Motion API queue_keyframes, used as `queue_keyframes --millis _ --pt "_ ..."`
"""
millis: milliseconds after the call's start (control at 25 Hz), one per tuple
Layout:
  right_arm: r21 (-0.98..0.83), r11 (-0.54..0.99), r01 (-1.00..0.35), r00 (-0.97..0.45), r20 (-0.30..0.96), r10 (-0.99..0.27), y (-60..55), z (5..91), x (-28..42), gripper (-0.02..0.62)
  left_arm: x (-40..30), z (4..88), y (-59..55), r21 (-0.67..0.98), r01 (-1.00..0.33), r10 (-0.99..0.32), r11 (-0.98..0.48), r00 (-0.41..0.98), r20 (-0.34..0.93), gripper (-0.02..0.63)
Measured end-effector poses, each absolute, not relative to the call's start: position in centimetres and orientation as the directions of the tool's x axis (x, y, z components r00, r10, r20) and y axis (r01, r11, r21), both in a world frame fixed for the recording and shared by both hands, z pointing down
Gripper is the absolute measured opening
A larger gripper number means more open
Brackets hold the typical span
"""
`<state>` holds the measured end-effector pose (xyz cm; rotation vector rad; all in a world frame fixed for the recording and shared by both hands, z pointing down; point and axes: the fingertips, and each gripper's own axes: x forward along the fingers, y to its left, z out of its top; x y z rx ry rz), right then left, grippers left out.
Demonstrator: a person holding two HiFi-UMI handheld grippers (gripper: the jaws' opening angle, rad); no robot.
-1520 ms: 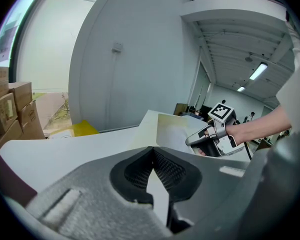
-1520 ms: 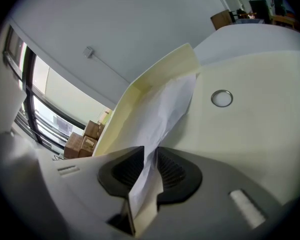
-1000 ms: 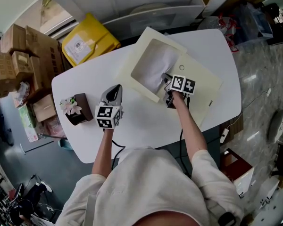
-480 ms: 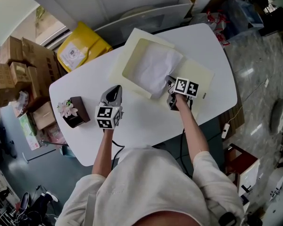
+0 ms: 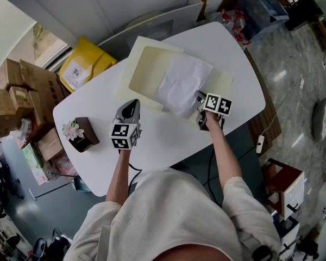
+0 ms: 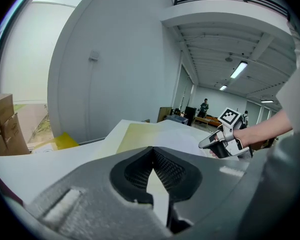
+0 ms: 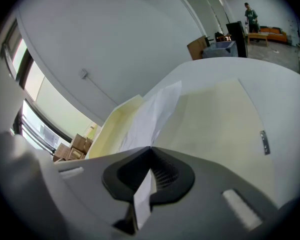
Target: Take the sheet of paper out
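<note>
A white oval table (image 5: 168,140) carries a cream-coloured open cardboard folder (image 5: 144,72). The white sheet of paper (image 5: 182,83) lies crumpled across the folder's near right part and reaches over its edge toward the person. The right gripper (image 5: 198,98) has its jaws clamped on the near edge of the sheet, while the left gripper (image 5: 131,103) hangs over bare table with its jaws together and nothing between them, near a small brown box with a pink flower (image 5: 79,134).
</note>
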<state>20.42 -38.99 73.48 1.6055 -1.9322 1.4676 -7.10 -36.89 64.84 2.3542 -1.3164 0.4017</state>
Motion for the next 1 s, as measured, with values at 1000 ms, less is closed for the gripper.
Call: queue_keyframes --millis 1000 --pt "-0.146 0.166 -0.975 -0.216 0.471 -0.855 -35.9 59.1 23.8 0.003 -2.7 57.2 -34.9 0.127 -0.840 -0.778 -0.528 0.538 0.323 0.005"
